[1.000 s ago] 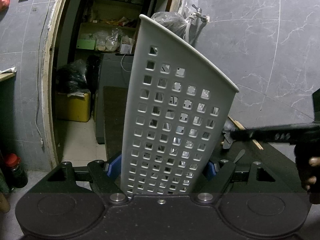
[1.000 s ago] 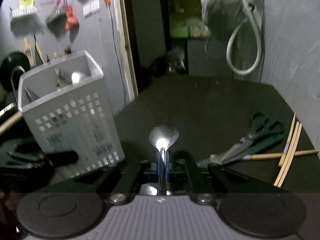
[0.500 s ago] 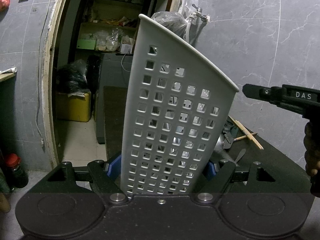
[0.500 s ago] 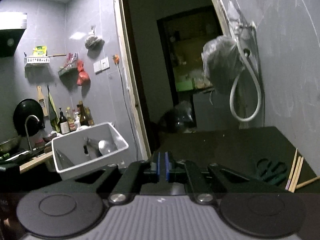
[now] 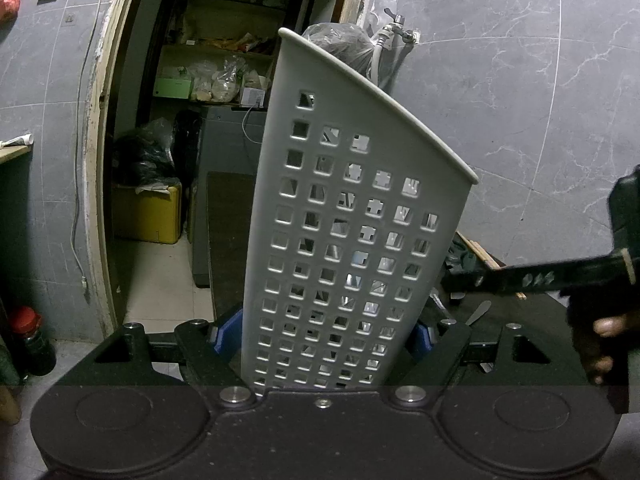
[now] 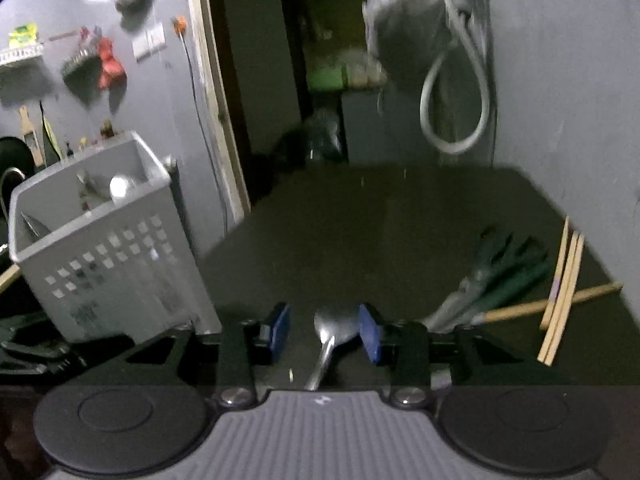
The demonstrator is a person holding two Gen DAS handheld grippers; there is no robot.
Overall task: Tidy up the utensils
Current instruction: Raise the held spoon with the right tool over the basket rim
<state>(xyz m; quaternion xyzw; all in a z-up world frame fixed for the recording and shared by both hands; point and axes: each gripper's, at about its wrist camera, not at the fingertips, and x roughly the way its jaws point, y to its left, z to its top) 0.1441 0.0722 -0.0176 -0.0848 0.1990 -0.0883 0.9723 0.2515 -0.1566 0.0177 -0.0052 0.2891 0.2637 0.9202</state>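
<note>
Left gripper [image 5: 324,336] jaws clamped on white perforated plastic basket [image 5: 352,240]. Right gripper [image 6: 325,330] jaws opening around shiny metal spoon [image 6: 334,330] on dark surface [image 6: 380,216], pads not pressing.

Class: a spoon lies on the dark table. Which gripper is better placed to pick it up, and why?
Right. The right gripper straddles the spoon, jaws opening; the left gripper clamps the basket.

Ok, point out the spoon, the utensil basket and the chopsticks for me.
spoon [image 6: 335,325]: right wrist view, on its bowl.
utensil basket [image 5: 352,248]: left wrist view, on its perforated side wall.
chopsticks [image 6: 563,292]: right wrist view, mid-length of the bundle.
</note>
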